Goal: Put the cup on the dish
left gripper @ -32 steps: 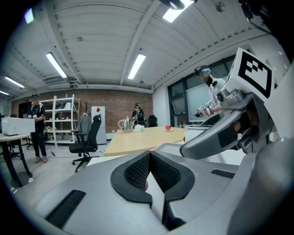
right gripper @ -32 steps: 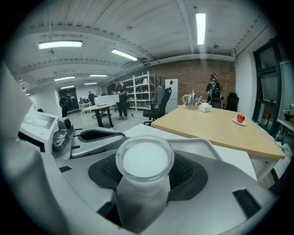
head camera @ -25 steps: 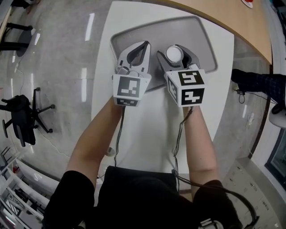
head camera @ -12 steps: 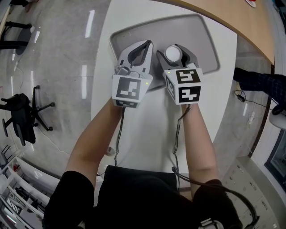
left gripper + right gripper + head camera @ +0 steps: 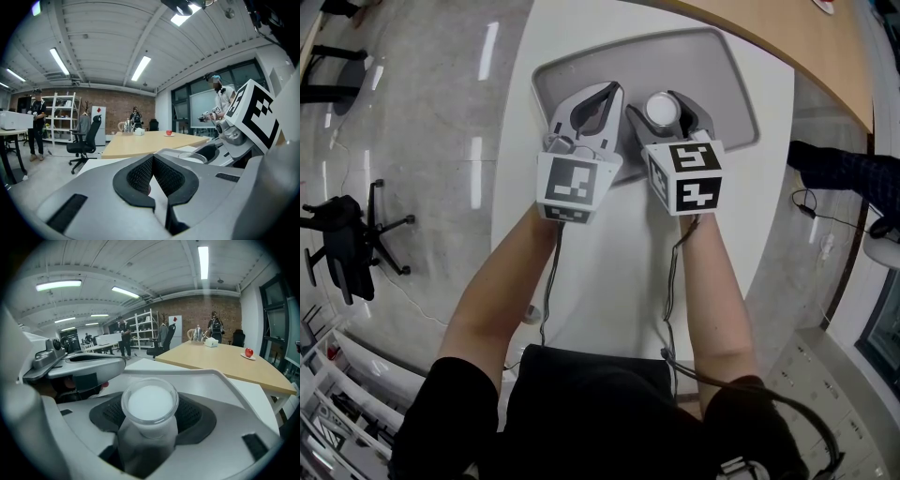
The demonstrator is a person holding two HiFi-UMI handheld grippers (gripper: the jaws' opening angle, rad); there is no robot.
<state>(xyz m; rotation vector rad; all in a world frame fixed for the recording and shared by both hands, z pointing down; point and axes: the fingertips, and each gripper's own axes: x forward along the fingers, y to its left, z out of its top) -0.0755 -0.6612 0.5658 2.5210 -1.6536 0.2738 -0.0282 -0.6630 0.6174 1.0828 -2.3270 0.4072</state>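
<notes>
Head view: right gripper clamped on cup, over near edge of grey dish. Left gripper just beside, also over dish. Dish on white table.

Left gripper view: tips pressed together, nothing held. Wooden table behind dish.

Right gripper view: cup squeezed between black pads. Brick wall and shelves far past dish, seen only from grippers.

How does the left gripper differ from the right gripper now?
Jaws: those of the grey left gripper meet at their tips; those of the grey right gripper stand apart around a clear round cup, white inside. Load: the left carries nothing, the right holds that cup. Both are over the grey tray.
</notes>
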